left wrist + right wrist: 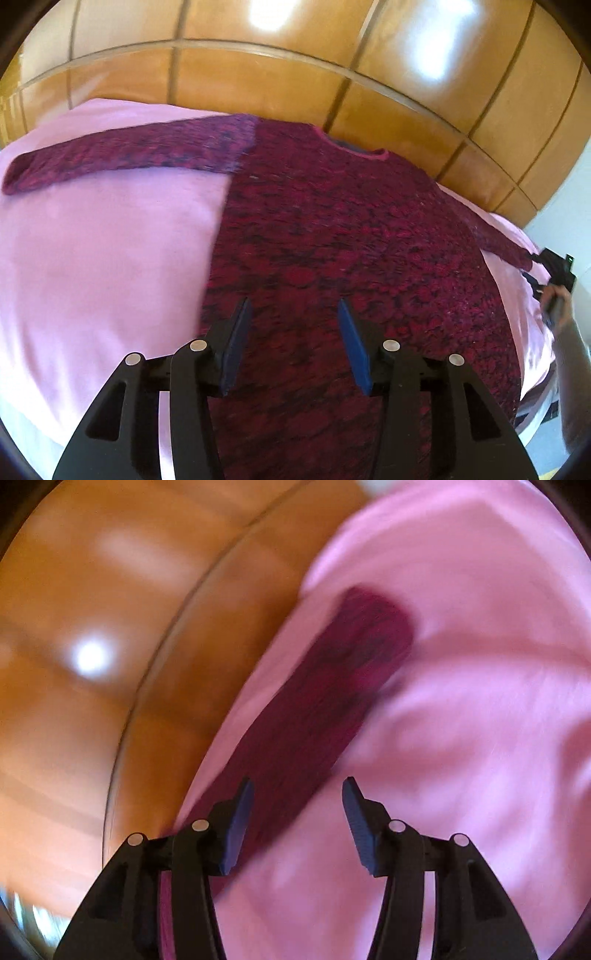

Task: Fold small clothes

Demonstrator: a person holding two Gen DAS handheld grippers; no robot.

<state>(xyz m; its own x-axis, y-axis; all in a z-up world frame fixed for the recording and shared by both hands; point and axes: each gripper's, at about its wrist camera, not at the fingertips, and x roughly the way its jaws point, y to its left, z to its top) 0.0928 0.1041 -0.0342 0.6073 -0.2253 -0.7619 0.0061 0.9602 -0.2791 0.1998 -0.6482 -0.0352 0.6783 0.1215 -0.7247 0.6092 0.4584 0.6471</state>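
Two grippers show, each seen from its own wrist camera. Nearest in the left wrist view, the left gripper (293,314) tilts downward over the lower body of a maroon sweater (347,236), its jaws standing moderately apart with nothing between them; the blue pads (352,343) hang clear of the knit. The sweater lies spread flat, front up, on a pink sheet (103,258), one sleeve stretched out to the left, neckline at the far side. Its hem is cut off behind the gripper body. At the right edge, the other sleeve runs toward the right gripper (557,271), where a hand (561,299) is partly visible; that corner is small and blurred. Beyond the sheet stands a glossy wooden panelled wall (295,74).

In the right wrist view, heavily smeared, the right gripper (297,794) points down with jaws likewise partly spread and empty. A sleeve (332,701) lies on the sheet just ahead, its cuff farthest away. Fabric detail cannot be made out.
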